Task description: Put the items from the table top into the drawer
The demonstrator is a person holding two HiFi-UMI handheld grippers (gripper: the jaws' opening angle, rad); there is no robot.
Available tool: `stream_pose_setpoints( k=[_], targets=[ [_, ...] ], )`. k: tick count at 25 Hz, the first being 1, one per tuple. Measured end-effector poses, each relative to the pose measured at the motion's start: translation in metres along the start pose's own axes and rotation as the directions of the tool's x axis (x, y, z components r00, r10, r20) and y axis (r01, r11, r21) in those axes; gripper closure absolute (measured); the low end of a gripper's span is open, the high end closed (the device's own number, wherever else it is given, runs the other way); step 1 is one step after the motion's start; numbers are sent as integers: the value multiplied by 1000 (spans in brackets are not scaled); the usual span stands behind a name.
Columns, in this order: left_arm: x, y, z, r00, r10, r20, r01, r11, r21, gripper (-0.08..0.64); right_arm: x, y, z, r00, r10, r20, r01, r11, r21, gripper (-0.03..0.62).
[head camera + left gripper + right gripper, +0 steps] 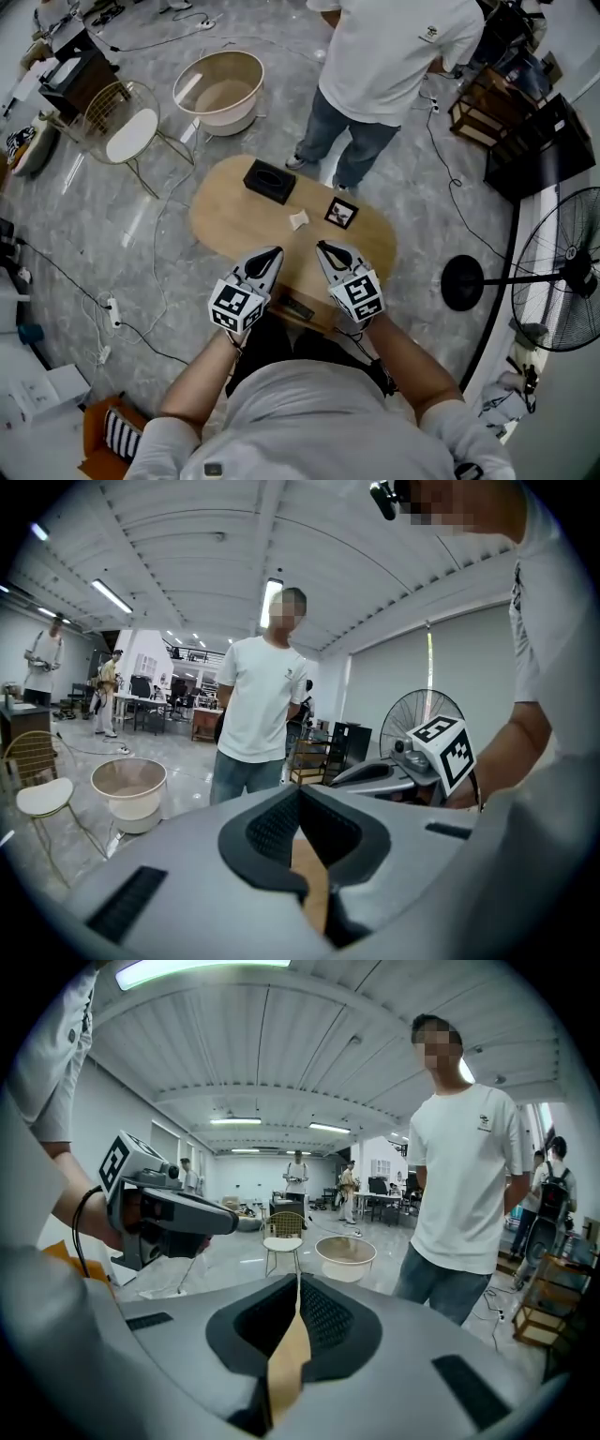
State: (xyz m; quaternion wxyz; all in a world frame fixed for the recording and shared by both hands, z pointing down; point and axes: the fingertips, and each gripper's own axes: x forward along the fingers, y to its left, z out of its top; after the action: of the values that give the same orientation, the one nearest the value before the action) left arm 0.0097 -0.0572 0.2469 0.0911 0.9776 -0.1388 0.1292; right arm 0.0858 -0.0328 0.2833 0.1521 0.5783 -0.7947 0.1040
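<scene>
On the oval wooden table point(225, 211) lie a black box point(269, 181), a small white item point(299, 220) and a black-framed square card point(341, 213). Both grippers hover over the table's near end, side by side, pointing at these items and a short way from them. The left gripper point(274, 252) point(298, 789) is shut with nothing between its jaws. My right gripper point(322, 247) point(298, 1281) is also shut and holds nothing. A dark fitting point(300, 307) sits on the table's near edge between them. No open drawer shows.
A person in a white T-shirt and jeans point(380, 66) stands just beyond the table. A round beige tub point(220, 89) and a wire chair point(122, 122) stand at the far left, a floor fan point(562, 272) at the right. Cables run across the floor.
</scene>
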Motion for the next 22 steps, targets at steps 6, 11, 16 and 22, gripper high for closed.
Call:
stream_pose_setpoints(
  k=[6, 11, 16, 22],
  targets=[
    [26, 45, -28, 999, -18, -49, 16, 1000, -24, 551, 49, -20, -31, 997, 6, -71, -7, 1000, -11, 527],
    [56, 84, -62, 995, -34, -91, 29, 998, -49, 551, 98, -43, -70, 989, 16, -148, -16, 1000, 1, 454],
    [81, 116, -101, 991, -47, -126, 39, 997, -72, 551, 148, -56, -121, 969, 60, -238, -58, 998, 12, 391],
    [101, 147, -152, 985, -50, -166, 31, 993, -114, 551, 199, -66, -188, 941, 78, -329, -61, 996, 61, 334]
  ],
)
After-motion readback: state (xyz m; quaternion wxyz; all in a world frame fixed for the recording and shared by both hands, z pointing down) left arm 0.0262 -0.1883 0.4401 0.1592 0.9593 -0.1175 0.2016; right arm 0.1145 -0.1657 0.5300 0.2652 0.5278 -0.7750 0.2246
